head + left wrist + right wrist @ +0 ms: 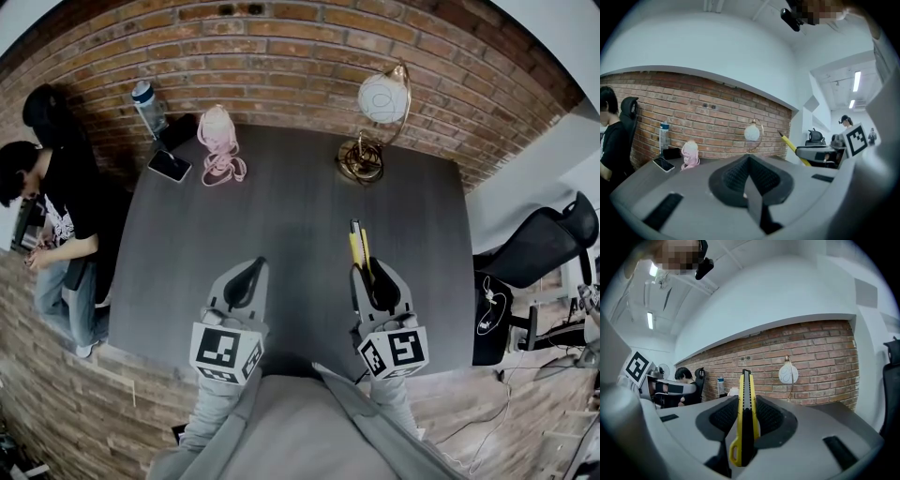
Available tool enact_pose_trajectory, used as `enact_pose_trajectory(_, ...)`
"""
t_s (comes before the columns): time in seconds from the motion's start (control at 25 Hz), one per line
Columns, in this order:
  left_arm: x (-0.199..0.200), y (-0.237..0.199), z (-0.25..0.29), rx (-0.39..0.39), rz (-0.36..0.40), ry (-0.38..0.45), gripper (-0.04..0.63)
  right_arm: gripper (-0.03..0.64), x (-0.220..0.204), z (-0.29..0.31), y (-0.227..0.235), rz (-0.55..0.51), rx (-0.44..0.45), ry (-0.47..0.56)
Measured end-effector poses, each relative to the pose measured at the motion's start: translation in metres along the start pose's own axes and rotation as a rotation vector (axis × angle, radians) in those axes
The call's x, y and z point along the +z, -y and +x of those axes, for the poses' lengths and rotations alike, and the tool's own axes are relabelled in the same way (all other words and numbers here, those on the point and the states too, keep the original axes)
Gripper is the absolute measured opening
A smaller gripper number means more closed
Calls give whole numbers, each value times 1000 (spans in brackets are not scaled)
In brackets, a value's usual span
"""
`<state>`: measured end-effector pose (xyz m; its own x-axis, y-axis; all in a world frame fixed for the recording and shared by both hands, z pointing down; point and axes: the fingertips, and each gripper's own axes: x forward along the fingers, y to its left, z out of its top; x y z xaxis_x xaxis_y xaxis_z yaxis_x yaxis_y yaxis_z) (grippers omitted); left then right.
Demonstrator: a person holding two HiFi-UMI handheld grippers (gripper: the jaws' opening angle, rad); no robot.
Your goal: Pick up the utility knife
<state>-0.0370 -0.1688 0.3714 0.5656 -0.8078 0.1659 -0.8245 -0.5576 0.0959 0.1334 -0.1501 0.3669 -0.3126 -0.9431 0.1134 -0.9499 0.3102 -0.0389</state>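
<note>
A yellow and black utility knife (359,249) sticks forward out of my right gripper (375,281), which is shut on it above the dark table (281,216). In the right gripper view the knife (746,418) stands on edge between the two ribbed pads, its tip pointing at the brick wall. My left gripper (246,279) hovers beside it over the table's near edge, shut with nothing in it; its pads (736,178) meet in the left gripper view. From there the knife (792,147) shows at the right, held off the table.
At the table's far side stand a gold lamp with a white globe (375,122), a pink object with a cord (219,141), a phone (170,166) and a water bottle (148,106). A person (56,216) stands left of the table. An office chair (539,248) is at the right.
</note>
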Motion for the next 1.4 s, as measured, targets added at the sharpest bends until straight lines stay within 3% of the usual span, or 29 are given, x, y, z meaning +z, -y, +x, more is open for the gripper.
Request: enact_pose_trajectory(1.4, -3, -6, 10, -20, -6, -6, 18, 130, -9, 6, -14, 28, 21, -9)
